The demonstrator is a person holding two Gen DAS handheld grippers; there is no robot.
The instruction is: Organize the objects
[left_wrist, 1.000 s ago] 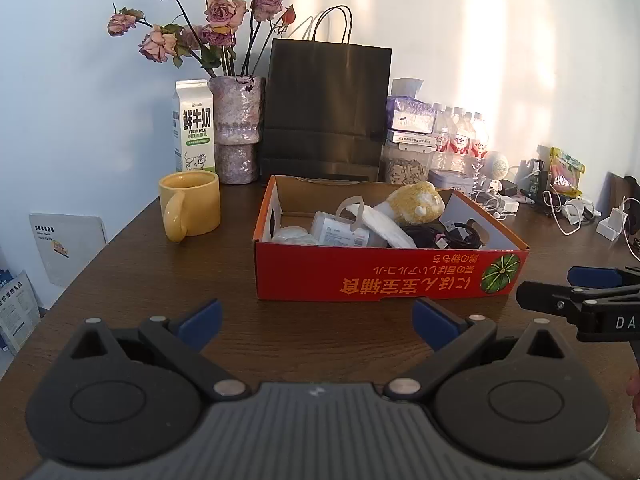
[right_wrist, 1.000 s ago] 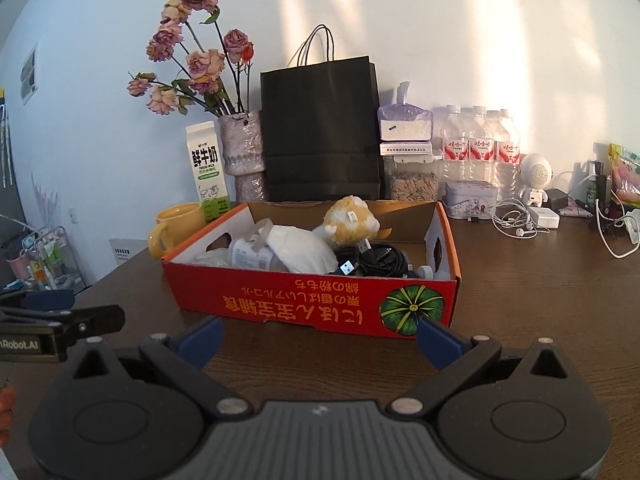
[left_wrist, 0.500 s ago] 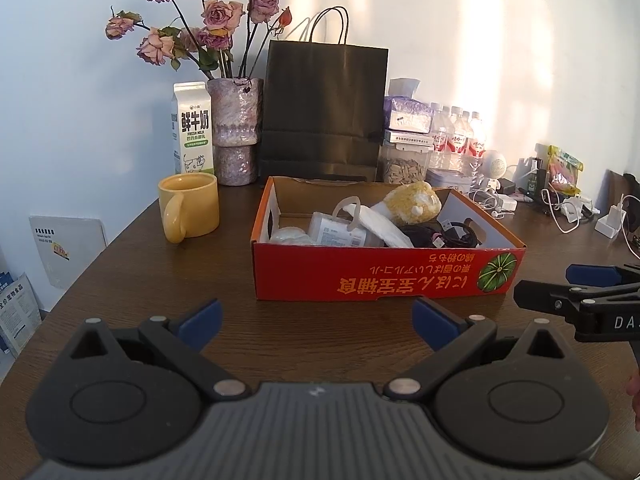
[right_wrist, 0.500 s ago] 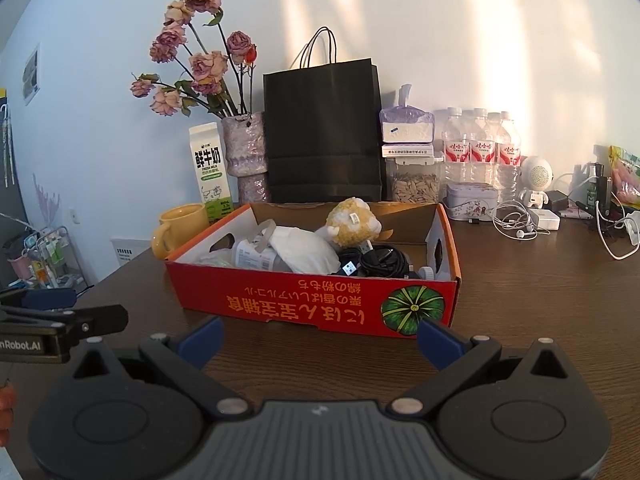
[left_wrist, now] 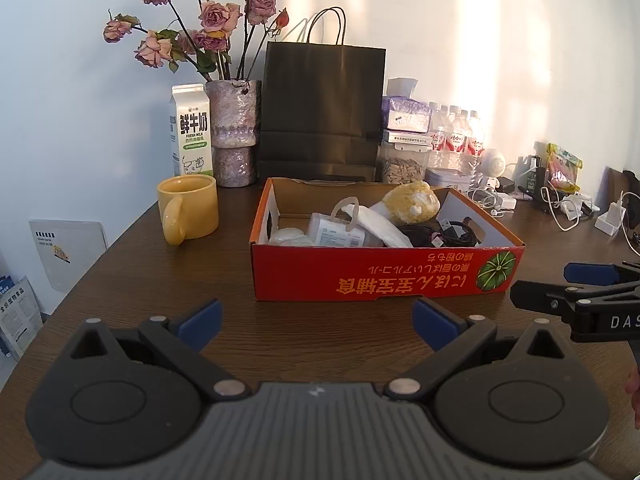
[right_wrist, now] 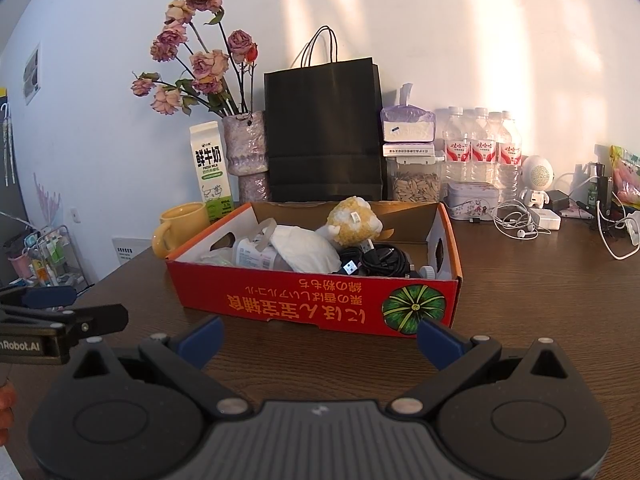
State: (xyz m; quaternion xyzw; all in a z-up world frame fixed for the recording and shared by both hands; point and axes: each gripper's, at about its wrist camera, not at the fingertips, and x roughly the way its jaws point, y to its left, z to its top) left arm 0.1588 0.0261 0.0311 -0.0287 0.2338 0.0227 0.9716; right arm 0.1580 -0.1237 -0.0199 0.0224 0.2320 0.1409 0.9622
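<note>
Left tool (left_wrist: 316, 318) spread wide, nothing held, low over the brown wooden surface (left_wrist: 320, 332). Right tool (right_wrist: 320, 330) likewise wide open and empty. Red cardboard box (left_wrist: 376, 276) just ahead of both tools, resting on the surface. Inside: yellow plush toy (left_wrist: 412, 202), white cloth pouch (left_wrist: 380, 222), coiled black cable (left_wrist: 444, 234). Yellow mug (left_wrist: 188, 208) ahead and left of the left tool, beside the box. Milk carton (left_wrist: 192, 130) and black paper bag (left_wrist: 322, 110) beyond.
</note>
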